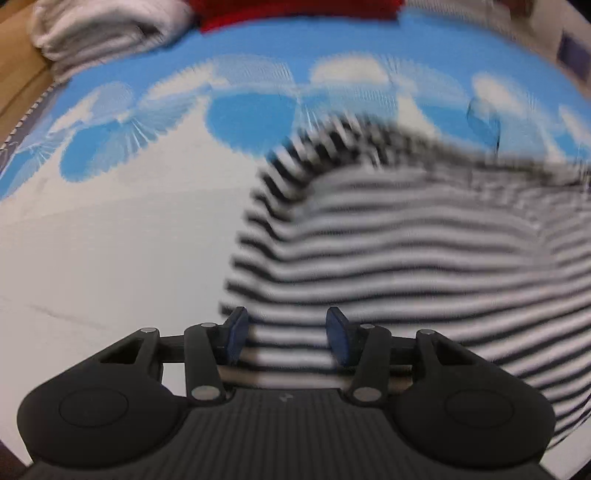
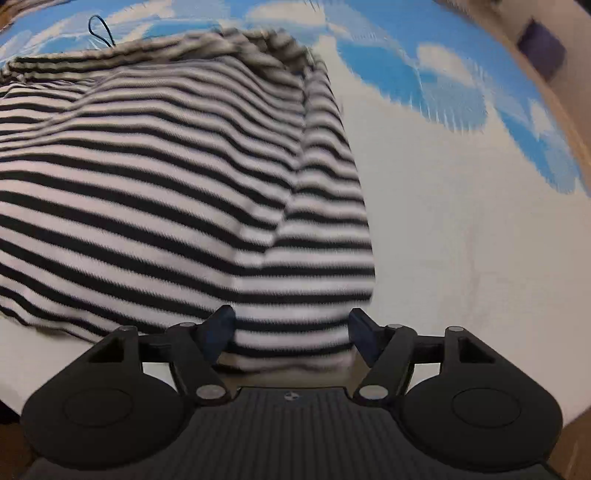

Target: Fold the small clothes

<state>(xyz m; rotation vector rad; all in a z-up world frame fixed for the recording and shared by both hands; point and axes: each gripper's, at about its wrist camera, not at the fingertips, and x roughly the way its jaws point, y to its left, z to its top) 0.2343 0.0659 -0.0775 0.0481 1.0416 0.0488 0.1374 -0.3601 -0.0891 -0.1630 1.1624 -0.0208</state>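
Note:
A black-and-white striped garment (image 1: 399, 251) lies spread on a white and blue patterned cloth (image 1: 110, 240). My left gripper (image 1: 288, 334) is open, its blue pads apart over the garment's near left hem. In the right wrist view the same garment (image 2: 166, 184) fills the left half, with a sleeve folded along its right side. My right gripper (image 2: 291, 332) is open, its pads apart over the garment's near right hem corner. Both views are motion-blurred. Whether the pads touch the fabric cannot be told.
A folded white towel (image 1: 99, 29) and a red cloth (image 1: 295, 11) lie at the far edge of the surface. A thin black cord loop (image 2: 99, 31) lies beyond the garment's collar. A wooden edge (image 1: 18, 85) borders the far left.

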